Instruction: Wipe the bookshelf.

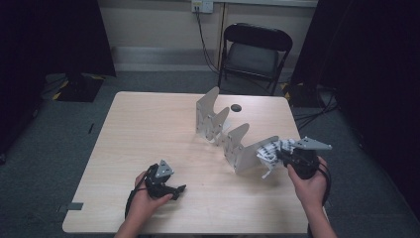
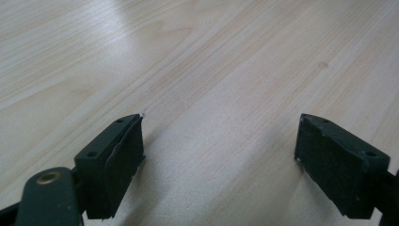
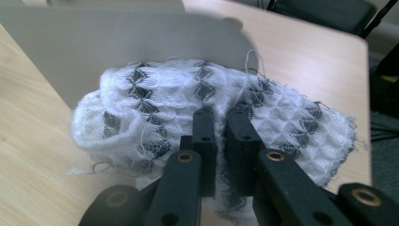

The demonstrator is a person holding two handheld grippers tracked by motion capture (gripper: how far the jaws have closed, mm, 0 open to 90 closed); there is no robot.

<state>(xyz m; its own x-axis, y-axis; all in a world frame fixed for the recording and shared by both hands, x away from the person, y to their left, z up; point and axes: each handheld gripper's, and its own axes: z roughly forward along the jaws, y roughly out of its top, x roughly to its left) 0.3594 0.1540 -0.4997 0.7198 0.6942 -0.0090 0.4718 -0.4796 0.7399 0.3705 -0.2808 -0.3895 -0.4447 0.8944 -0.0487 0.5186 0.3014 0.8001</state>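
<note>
White knitted cloth with dark diamond pattern (image 3: 197, 103), bunched at the near right end of a grey zigzag metal rack (image 1: 233, 136) on the pale wooden counter (image 1: 148, 129). From left: left tongs (image 1: 179, 189) resting low near the front edge, spread wide, empty. Right tongs (image 3: 220, 136) pinched tight on the cloth. Probably mid-placement at the rack; next, easing it in. Long axis running alongside the end plate.
</note>
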